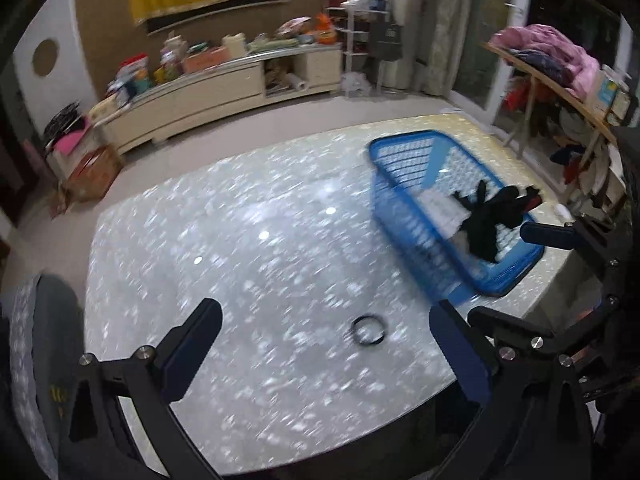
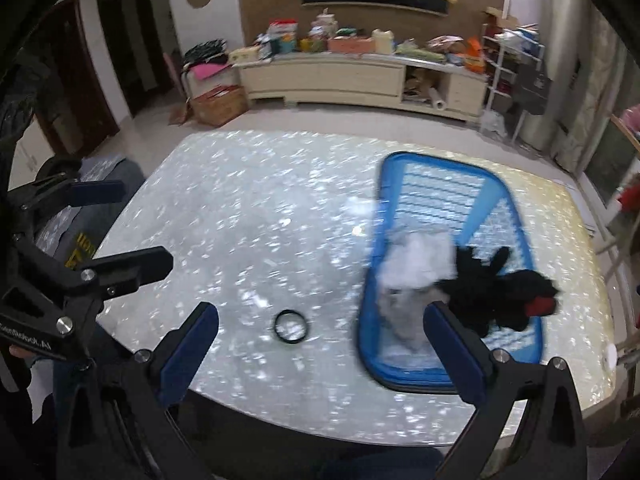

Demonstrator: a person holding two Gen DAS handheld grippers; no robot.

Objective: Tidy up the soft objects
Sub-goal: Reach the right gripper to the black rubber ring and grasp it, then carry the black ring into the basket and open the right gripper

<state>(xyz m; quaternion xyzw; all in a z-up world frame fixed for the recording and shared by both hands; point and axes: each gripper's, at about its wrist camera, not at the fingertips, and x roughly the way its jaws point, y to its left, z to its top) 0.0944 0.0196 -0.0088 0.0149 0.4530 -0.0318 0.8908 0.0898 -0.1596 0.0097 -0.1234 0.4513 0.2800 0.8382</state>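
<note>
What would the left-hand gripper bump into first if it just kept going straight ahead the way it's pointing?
Probably the black ring on the table. The left gripper is open and empty, and the ring lies between its fingers just ahead. The blue basket sits off to the right. Depth is hard to judge.

A glossy table (image 2: 248,208) with a speckled, pearly white-and-grey top and rounded corners carries two things. A rectangular blue plastic basket (image 2: 516,216) with slatted, mesh-like walls sits toward the right side, close to the right edge; soft white and black items lie inside it. A small black ring (image 2: 291,326) lies flat on the bare top near the front edge, left of the basket and apart from it.
</note>
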